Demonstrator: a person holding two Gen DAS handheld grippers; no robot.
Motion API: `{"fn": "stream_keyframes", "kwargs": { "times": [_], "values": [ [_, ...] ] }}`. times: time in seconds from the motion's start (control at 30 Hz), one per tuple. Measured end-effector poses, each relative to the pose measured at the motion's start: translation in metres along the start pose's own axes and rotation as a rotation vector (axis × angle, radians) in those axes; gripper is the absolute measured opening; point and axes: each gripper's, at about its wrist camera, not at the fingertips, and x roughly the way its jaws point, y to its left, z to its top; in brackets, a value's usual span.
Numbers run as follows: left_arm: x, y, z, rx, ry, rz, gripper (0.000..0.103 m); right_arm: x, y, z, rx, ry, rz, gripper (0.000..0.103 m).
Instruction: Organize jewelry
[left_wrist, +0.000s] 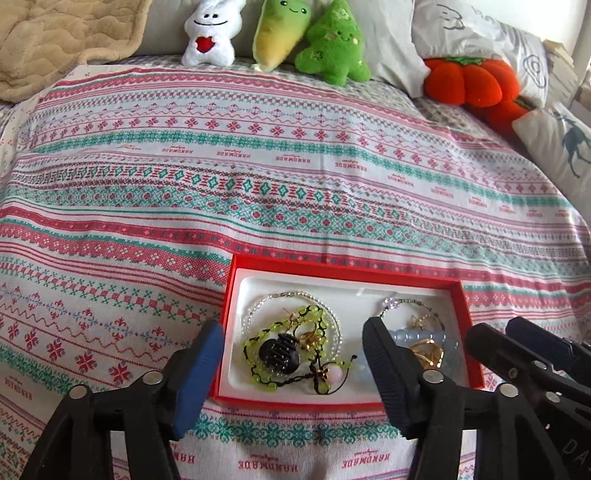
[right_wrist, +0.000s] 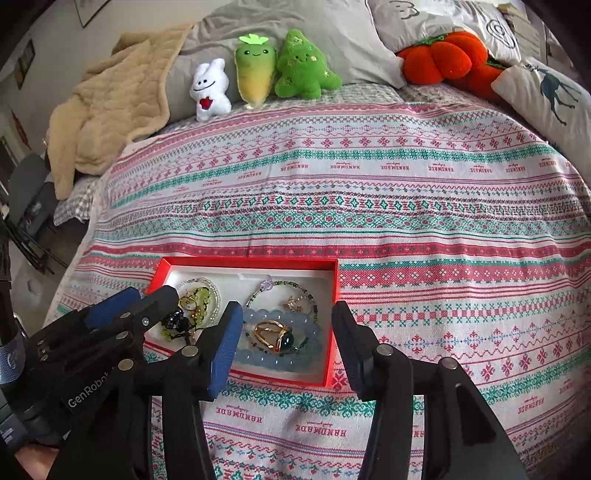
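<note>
Red box (left_wrist: 466, 295) in lower centre of the left wrist view, long axis running left to right, open top facing up. Resting on a bed under a patterned cloth (left_wrist: 258, 177) in pink, teal and white; plush toys (left_wrist: 334, 48) and pillows along the top edge. White lining inside, two hollows: green bead string (left_wrist: 269, 328) and black clip (left_wrist: 277, 353) left, pale blue bead bracelet (right_wrist: 295, 360) and gold ring (right_wrist: 271, 334) right. Left hand-held gripper (left_wrist: 293, 373) and right hand-held gripper (right_wrist: 288, 343) both spread wide, holding nothing.

Red box (left_wrist: 466, 295) with white lining, pink-and-teal patterned bedspread (left_wrist: 258, 166).
</note>
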Motion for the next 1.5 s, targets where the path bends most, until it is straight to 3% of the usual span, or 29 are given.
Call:
{"fn": "stream_keyframes", "kwargs": {
  "times": [0.07, 0.33, 0.47, 0.6, 0.77, 1.23, 1.5],
  "values": [
    [-0.007, 0.001, -0.005, -0.009, 0.013, 0.012, 0.081, -0.011, -0.003, -0.004, 0.008, -0.007, -0.013, 0.056],
    [-0.03, -0.003, -0.034, -0.003, 0.047, 0.113, 0.102, -0.05, -0.016, -0.025, 0.045, -0.009, -0.093, 0.072],
    [-0.034, -0.006, -0.045, -0.009, 0.083, 0.159, 0.102, -0.069, -0.021, -0.04, 0.072, -0.022, -0.122, 0.079],
    [-0.039, -0.014, -0.056, 0.017, 0.094, 0.213, 0.102, -0.081, -0.022, -0.054, 0.082, -0.033, -0.146, 0.095],
    [-0.047, -0.011, -0.074, 0.011, 0.105, 0.201, 0.102, -0.086, -0.02, -0.065, 0.024, -0.02, -0.2, 0.099],
    [-0.038, 0.0, -0.081, 0.042, 0.132, 0.279, 0.102, -0.065, 0.0, -0.076, -0.024, 0.064, -0.195, 0.1],
    [-0.037, 0.008, -0.08, 0.03, 0.137, 0.274, 0.102, -0.05, 0.008, -0.074, -0.016, 0.104, -0.187, 0.1]
  ]
}}
